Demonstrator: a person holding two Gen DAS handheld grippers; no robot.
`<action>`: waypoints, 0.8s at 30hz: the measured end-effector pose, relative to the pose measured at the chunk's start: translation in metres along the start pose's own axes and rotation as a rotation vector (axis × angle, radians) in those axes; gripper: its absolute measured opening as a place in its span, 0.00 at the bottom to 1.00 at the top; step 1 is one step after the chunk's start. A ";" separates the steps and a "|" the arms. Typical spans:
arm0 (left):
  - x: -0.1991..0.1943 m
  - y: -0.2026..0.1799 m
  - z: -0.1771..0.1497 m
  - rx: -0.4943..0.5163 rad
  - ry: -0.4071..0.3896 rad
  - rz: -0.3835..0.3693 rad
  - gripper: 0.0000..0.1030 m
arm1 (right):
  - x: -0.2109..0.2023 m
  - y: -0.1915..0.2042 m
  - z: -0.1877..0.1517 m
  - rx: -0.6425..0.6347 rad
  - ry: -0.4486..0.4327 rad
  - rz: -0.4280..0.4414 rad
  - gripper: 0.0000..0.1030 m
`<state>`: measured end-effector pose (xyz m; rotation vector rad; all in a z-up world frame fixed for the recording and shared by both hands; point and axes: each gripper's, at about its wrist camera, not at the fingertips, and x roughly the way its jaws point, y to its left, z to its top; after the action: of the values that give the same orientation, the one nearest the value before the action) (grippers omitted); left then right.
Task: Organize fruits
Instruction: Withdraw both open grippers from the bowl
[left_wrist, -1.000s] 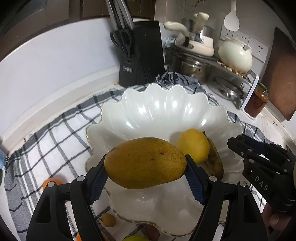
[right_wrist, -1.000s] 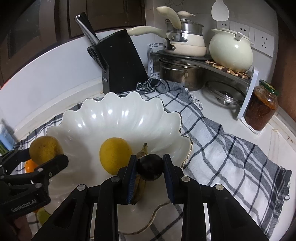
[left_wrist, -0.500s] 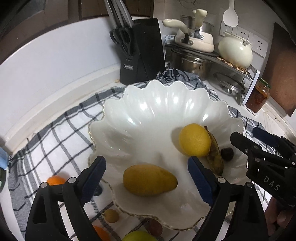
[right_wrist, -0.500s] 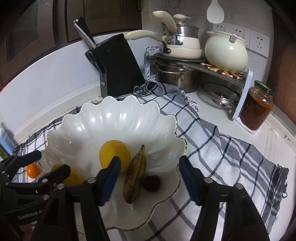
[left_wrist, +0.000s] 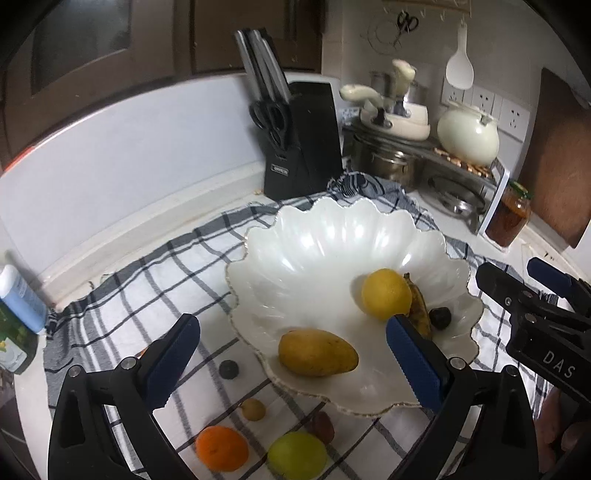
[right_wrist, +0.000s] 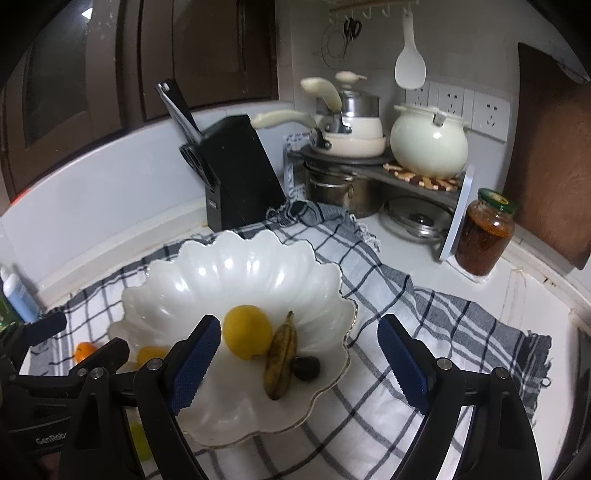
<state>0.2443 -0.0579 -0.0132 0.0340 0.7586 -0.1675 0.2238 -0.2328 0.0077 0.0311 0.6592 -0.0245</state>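
The left gripper (left_wrist: 293, 350), a black two-finger tool with ribbed blue pads (left_wrist: 413, 356) on the inner faces, has its jaws spread wide and holds nothing between them. Its two black fingers reach forward from the bottom of the left wrist view. The right gripper (right_wrist: 299, 356), of the same black build with blue pads (right_wrist: 195, 363), is also spread wide and grips nothing. In the left wrist view the right gripper (left_wrist: 535, 295) shows at the right edge, a little ahead, with white letters on its black body. In the right wrist view the left gripper (right_wrist: 70, 343) shows at the left edge, close beside.
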 end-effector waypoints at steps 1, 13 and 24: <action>-0.004 0.002 0.000 -0.003 -0.007 0.001 1.00 | -0.003 0.002 0.000 -0.001 -0.004 0.001 0.85; -0.043 0.019 -0.019 -0.036 -0.053 0.018 1.00 | -0.034 0.018 -0.015 -0.004 -0.018 0.030 0.85; -0.039 0.014 -0.051 -0.025 -0.029 -0.013 1.00 | -0.048 0.019 -0.045 -0.018 -0.016 0.005 0.85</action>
<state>0.1837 -0.0336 -0.0237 0.0027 0.7321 -0.1702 0.1589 -0.2111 0.0024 0.0155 0.6434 -0.0144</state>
